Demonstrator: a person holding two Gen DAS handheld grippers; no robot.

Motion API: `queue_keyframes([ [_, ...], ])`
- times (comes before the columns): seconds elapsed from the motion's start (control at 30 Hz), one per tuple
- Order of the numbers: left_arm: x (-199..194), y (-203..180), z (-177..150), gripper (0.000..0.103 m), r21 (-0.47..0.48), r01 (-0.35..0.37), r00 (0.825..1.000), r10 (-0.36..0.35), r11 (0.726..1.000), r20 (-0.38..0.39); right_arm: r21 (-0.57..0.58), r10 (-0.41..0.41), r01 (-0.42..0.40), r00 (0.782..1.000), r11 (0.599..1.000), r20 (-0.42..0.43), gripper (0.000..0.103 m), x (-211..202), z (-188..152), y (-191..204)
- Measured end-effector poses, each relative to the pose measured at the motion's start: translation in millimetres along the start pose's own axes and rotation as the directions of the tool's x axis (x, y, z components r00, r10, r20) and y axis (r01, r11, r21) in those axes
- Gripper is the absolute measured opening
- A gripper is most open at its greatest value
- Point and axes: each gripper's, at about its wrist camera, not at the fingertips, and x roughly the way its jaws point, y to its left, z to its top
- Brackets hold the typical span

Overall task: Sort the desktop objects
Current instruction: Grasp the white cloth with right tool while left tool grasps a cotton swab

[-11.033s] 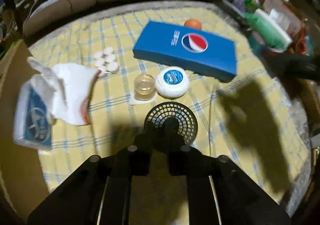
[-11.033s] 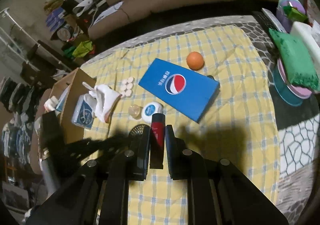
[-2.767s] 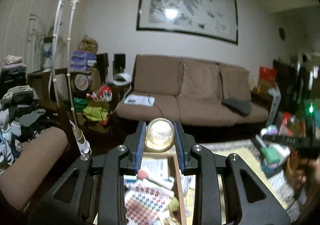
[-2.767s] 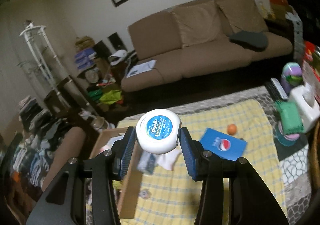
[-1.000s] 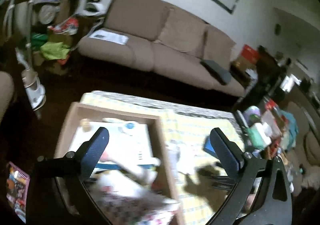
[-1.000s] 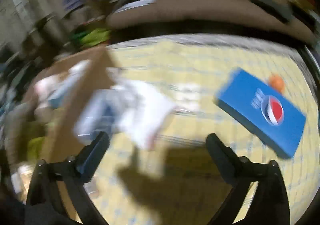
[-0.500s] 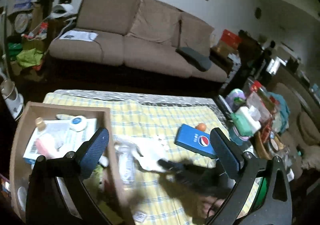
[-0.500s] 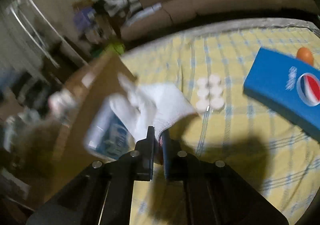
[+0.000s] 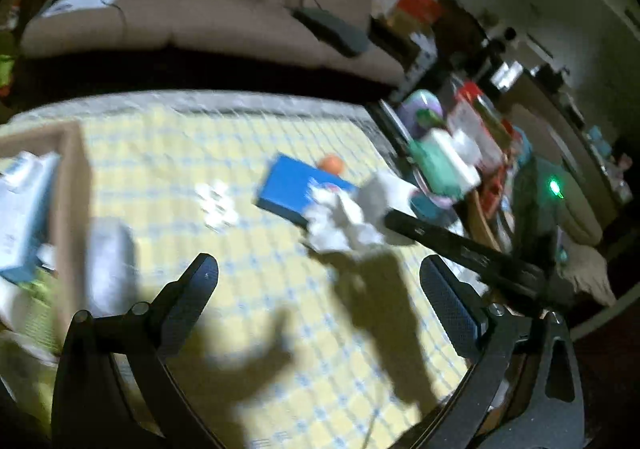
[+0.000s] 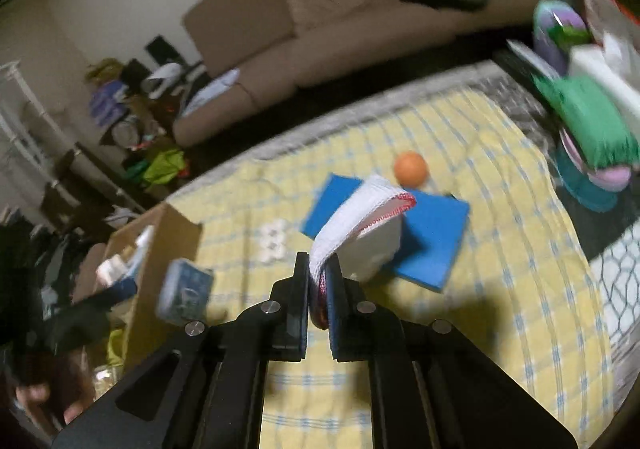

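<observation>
In the right wrist view my right gripper (image 10: 318, 289) is shut on a white cloth with a red hem (image 10: 360, 217), held up above the yellow checked tablecloth (image 10: 500, 289). Behind the cloth lie a blue Pepsi box (image 10: 432, 233) and an orange ball (image 10: 410, 168). White tablets (image 10: 274, 241) sit left of the box. The left wrist view shows my left gripper (image 9: 320, 289) open and empty above the cloth-covered table, with the white cloth (image 9: 348, 217) hanging from the right gripper's fingers (image 9: 400, 219) ahead of it. Blue box (image 9: 288, 189), ball (image 9: 332, 164) and tablets (image 9: 218, 205) are blurred.
A cardboard box (image 10: 168, 245) with sorted items stands at the table's left edge, a blue-white packet (image 10: 186, 289) leaning beside it. Green and white clutter (image 10: 588, 121) crowds the right side. A brown sofa (image 10: 320, 29) lies beyond. A hand (image 10: 40, 393) shows bottom left.
The right gripper has lifted the white cloth off the packet and up above the table. The left gripper, still open, has swung lower toward the table.
</observation>
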Motion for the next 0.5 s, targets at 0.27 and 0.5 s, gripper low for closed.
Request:
queue_keyframes([
  [0.27, 108, -52, -30, 0.098, 0.244, -0.218, 0.973, 0.229, 0.945, -0.019, 0.099, -0.052, 0.054, 0.998, 0.994, -0.021, 0.009, -13, -2, -55],
  [0.5, 156, -23, -21, 0.073, 0.070, -0.086, 0.993, 0.091, 0.994, -0.074, 0.133, -0.049, 0.052, 0.998, 0.990, -0.031, 0.009, -14, -3, -71],
])
